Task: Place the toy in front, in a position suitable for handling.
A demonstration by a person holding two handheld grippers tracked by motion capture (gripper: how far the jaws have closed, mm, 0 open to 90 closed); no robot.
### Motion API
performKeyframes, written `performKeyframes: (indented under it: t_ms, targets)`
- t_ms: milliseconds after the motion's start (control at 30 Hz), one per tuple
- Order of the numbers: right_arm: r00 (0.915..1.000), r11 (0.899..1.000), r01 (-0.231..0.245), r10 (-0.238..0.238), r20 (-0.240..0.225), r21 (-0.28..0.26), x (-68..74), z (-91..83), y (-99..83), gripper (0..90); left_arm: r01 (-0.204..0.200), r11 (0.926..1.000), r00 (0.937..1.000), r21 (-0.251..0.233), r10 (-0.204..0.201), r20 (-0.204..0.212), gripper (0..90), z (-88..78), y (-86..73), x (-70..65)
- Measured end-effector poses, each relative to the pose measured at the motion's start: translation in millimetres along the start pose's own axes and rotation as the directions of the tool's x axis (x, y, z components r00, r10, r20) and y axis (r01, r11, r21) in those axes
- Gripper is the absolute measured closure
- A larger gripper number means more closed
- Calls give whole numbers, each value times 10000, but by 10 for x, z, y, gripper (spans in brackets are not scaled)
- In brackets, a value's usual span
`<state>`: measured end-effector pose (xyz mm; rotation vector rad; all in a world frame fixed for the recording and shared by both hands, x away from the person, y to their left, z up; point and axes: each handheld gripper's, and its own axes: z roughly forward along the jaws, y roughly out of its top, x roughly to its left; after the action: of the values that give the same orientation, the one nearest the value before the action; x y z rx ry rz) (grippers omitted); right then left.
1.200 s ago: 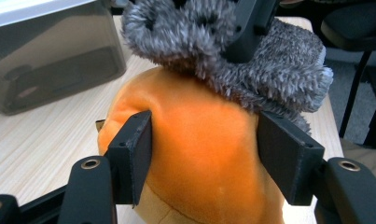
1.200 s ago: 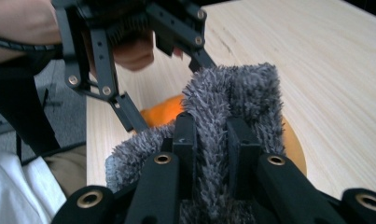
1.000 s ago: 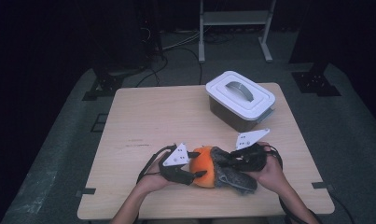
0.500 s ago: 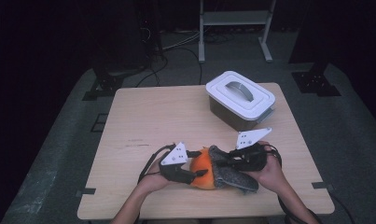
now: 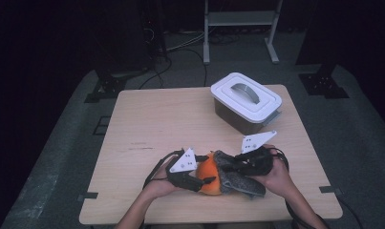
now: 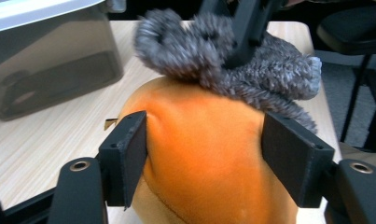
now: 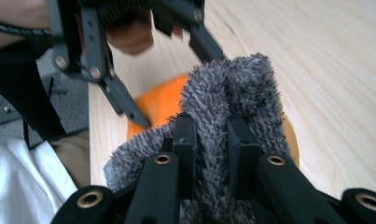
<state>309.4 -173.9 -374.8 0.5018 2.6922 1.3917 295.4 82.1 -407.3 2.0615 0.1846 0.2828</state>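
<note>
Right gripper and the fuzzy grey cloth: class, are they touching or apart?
Touching. In the right gripper view, the right gripper has its black jaws closed on a fold of the fuzzy grey cloth, pinching it between them.

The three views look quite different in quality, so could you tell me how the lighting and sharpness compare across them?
High view: the table is evenly lit while the room around it is nearly black, and detail is soft. Left gripper view: bright, the orange plush fairly sharp, the grey fuzzy cloth and the box softer. Right gripper view: the black jaws and cloth are clear, the far table washed out.
</note>
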Motion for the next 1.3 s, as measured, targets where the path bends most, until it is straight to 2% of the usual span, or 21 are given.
performKeyframes:
  t_ms: [67, 133, 167, 200, 233, 300, 333, 400, 467, 533, 667, 733, 800, 867, 967, 1000, 1067, 1167, 1233, 1300]
  targets:
    - [9999, 9998, 96, -97, -41, -149, 23, -8, 34, 758, -208, 9998, 9998, 52, 208, 59, 328, -2, 5, -12]
    - [9998, 9998, 201, -201, 7, 41, 33, 14, 44, 758, -280, 9995, 9996, 117, 279, 56, 328, -6, 2, -10]
    - [9998, 9993, 186, -187, 30, 312, 14, 34, 24, 757, -184, 9996, 9998, 193, 186, -94, 324, -17, 1, 8]
    - [9998, 9993, 186, -187, 30, 312, 14, 34, 24, 757, -184, 9996, 9998, 193, 186, -94, 309, -17, 1, 8]
    - [9998, 9985, 181, -187, 100, 526, 0, 38, 9, 756, -51, 9996, 9997, 283, 57, -228, 309, -27, 7, 23]
    - [9999, 9984, -4, -3, 124, 570, -39, 43, -34, 755, 298, 9992, 9984, 276, -284, -485, 265, -44, 26, 51]
    - [9998, 9982, -205, 206, 2, 566, -72, 48, -80, 757, 449, 9987, 9975, 248, -435, -550, 242, -53, 34, 61]
    - [9995, 9981, -304, 311, -112, 535, -84, 45, -95, 758, 587, 9980, 9971, 220, -575, -499, 250, -52, 35, 67]
    - [9992, 9974, -276, 294, -253, 667, -84, 35, -83, 758, 456, 9986, 9984, 281, -446, -344, 322, -38, 23, 49]
    - [10000, 9983, -26, 28, -45, 589, -44, 7, -31, 759, 189, 9993, 9996, 309, -182, -225, 357, -27, 16, 29]
    - [9997, 9995, 246, -247, 50, 203, 13, -26, 61, 759, -351, 9988, 9993, 338, 347, 116, 382, -32, 30, -17]
    - [9998, 9995, 211, -212, 53, 217, -9, -12, 47, 757, -402, 9987, 9991, 322, 398, 124, 379, -29, 35, -30]
    - [10000, 9995, 48, -49, 3, 304, -45, -5, 5, 756, -306, 9989, 9995, 365, 304, 77, 352, -39, 36, -12]
    - [10000, 9991, -58, 60, -41, 425, -64, 1, -22, 756, 5, 9993, 9999, 376, 0, -121, 319, -50, 41, 21]
    - [9977, 9963, -438, 473, -475, 736, -124, 19, -103, 756, 630, 9971, 9970, 428, -609, -482, 242, -48, 49, 62]
    - [9968, 9962, -486, 529, -595, 719, -130, 11, -115, 756, 711, 9965, 9965, 445, -690, -471, 240, -44, 48, 64]
    - [9974, 9965, -404, 446, -572, 730, -116, -12, -103, 758, 486, 9980, 9982, 391, -472, -370, 283, -36, 40, 39]
    - [9990, 9991, -273, 285, -352, 335, -87, -51, -54, 761, -32, 9994, 9999, 354, 37, -131, 349, -38, 44, -9]
    - [9994, 9998, -208, 208, -287, 9, -72, -78, -13, 759, -584, 9975, 9982, 387, 579, 145, 363, -40, 57, -48]
    - [9997, 9999, -148, 146, -217, -67, -55, -89, 17, 755, -1041, 9937, 9939, 405, 1025, 397, 368, -36, 67, -91]
